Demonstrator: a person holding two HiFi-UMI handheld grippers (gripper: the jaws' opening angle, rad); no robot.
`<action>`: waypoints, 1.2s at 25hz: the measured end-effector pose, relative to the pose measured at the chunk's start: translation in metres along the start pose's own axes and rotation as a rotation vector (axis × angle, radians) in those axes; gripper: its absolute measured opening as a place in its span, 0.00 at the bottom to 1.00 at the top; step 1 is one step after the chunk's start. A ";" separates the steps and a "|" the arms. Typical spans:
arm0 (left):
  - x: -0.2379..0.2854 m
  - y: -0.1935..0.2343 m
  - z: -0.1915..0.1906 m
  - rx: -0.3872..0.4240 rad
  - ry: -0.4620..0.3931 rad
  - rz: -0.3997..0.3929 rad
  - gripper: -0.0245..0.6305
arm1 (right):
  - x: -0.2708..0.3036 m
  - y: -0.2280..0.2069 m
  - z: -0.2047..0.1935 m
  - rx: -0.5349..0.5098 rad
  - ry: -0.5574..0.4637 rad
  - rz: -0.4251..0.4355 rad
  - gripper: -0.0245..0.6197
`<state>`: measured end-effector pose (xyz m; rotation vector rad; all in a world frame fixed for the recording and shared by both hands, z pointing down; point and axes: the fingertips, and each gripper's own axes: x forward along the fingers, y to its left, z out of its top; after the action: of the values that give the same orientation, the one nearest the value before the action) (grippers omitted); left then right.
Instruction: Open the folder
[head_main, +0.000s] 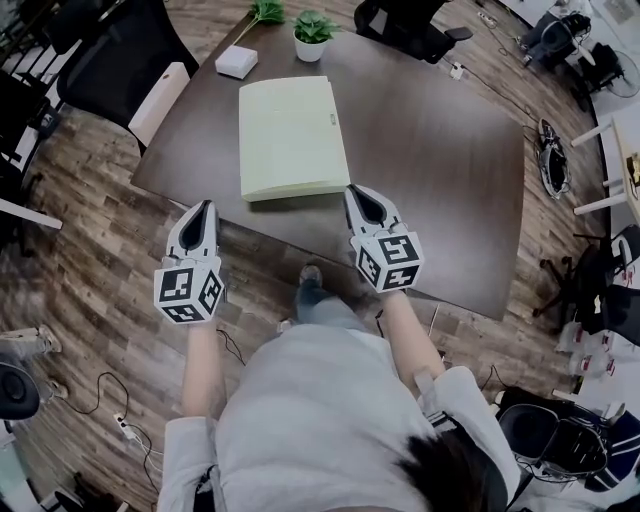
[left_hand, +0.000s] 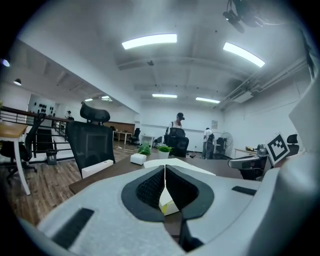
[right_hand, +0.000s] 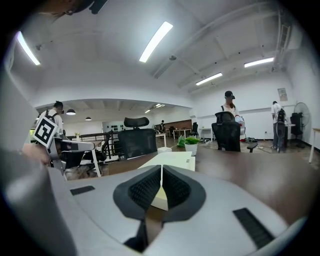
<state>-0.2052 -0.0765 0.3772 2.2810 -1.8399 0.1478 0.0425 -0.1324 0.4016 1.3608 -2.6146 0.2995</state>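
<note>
A pale yellow-green folder (head_main: 291, 137) lies on the dark brown table (head_main: 430, 160), near black-and-white checked marker cubes (head_main: 188, 291).

Right of the right gripper (head_main: 357, 190) the table (head_main: 440, 170) is bare, while between it and the left gripper (head_main: 205, 206) the folder (head_main: 290, 135) lies just ahead, white box (head_main: 236, 61) and potted plant (head_main: 312, 35) beyond.

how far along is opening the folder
Done: nothing, the folder lies closed and flat on the table. In hand: the left gripper and right gripper hang by the table's near edge, jaws together, holding nothing. Left: grip the cover and swing it open.
</note>
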 end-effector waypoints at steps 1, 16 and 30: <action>-0.005 -0.002 0.006 0.008 -0.013 -0.001 0.05 | -0.003 0.002 0.003 -0.003 -0.008 -0.001 0.06; -0.059 -0.034 0.063 0.135 -0.152 -0.027 0.05 | -0.059 0.032 0.057 -0.086 -0.157 -0.031 0.06; -0.100 -0.044 0.085 0.123 -0.231 -0.039 0.05 | -0.111 0.052 0.087 -0.121 -0.259 -0.057 0.06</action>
<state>-0.1879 0.0087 0.2695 2.5084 -1.9421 -0.0100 0.0564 -0.0387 0.2849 1.5189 -2.7372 -0.0467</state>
